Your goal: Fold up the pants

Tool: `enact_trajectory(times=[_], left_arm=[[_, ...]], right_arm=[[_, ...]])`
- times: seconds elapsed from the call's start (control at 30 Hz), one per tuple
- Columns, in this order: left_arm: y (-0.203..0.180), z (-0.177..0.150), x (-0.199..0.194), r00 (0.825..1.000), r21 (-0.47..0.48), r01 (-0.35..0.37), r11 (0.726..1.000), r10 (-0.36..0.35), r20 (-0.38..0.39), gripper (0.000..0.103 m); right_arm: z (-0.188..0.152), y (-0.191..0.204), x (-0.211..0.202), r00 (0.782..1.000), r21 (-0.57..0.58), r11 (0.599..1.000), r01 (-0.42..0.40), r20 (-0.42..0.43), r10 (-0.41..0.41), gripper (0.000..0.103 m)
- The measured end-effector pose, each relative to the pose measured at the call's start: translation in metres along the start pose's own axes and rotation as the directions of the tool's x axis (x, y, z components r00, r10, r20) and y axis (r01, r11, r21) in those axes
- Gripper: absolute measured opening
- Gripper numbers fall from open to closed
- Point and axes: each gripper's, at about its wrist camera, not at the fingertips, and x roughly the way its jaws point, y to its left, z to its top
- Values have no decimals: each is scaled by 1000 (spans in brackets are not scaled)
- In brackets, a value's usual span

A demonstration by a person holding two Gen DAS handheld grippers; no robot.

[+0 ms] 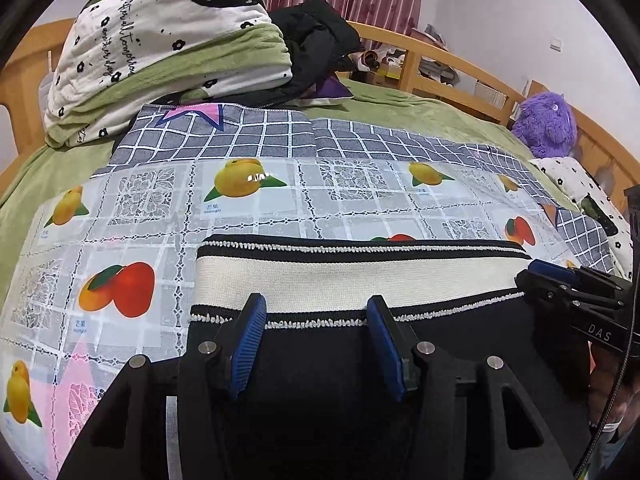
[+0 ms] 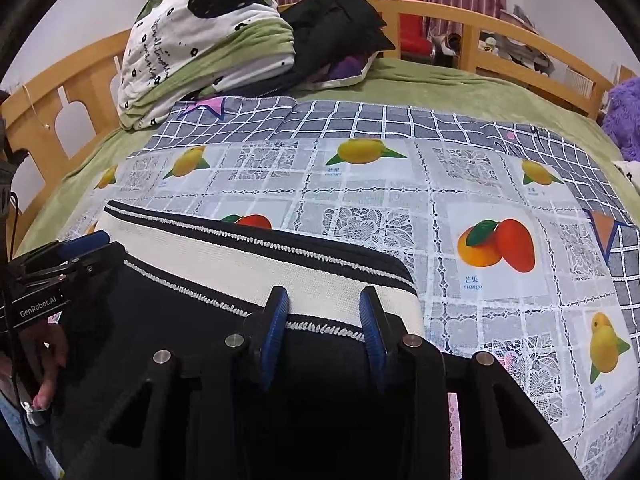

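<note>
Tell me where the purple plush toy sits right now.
In the left wrist view, the purple plush toy sits at the far right on the green blanket, against the wooden bed rail.

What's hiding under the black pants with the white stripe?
The black pants lie on a see-through mango tablecloth, which covers a grey checked sheet. The cloth directly beneath the pants is covered, so anything else there cannot be seen.

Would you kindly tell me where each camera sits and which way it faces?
Left wrist: on the left gripper, looking down across the pants; the right gripper shows at right.
Right wrist: on the right gripper, facing likewise; left gripper and a hand at left.
Shared: pants, mango cloth.
</note>
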Motion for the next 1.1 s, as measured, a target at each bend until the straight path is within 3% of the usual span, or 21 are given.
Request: enact_trajectory(times=[0.3,0.47,0.57,0.67,0.87,1.03,1.1], left_arm=[[2,1,0,1000,-7,9,1000,-9,-19,50],[14,-10,-13,989,-34,82,996,-85,-119,50],[19,-31,-30,974,-48,135,990,-142,-175,50],[13,-58,-55,965,-37,170,985,-174,-194,50],[0,-119,-102,976,48,135,990,-124,-176,50],[6,-141,-149,973,122,162,979,-139,-182,50],[6,-149,-160,976,177,135,975,-100,-195,50]], right_arm=[[0,0,-1,1000,-4,1000,2,3,-2,36],[-6,-10,-23,1000,-5,1000,-7,-11,7,36],[-30,-15,-50,1000,-1,1000,-23,-10,23,35],[-58,-1,-64,999,-81,996,26,-35,-29,35],[-103,4,-97,997,-19,1000,19,-73,-20,35],[-131,12,-121,995,-20,999,49,-84,-50,35],[-137,9,-126,994,14,1000,25,-111,-24,35]])
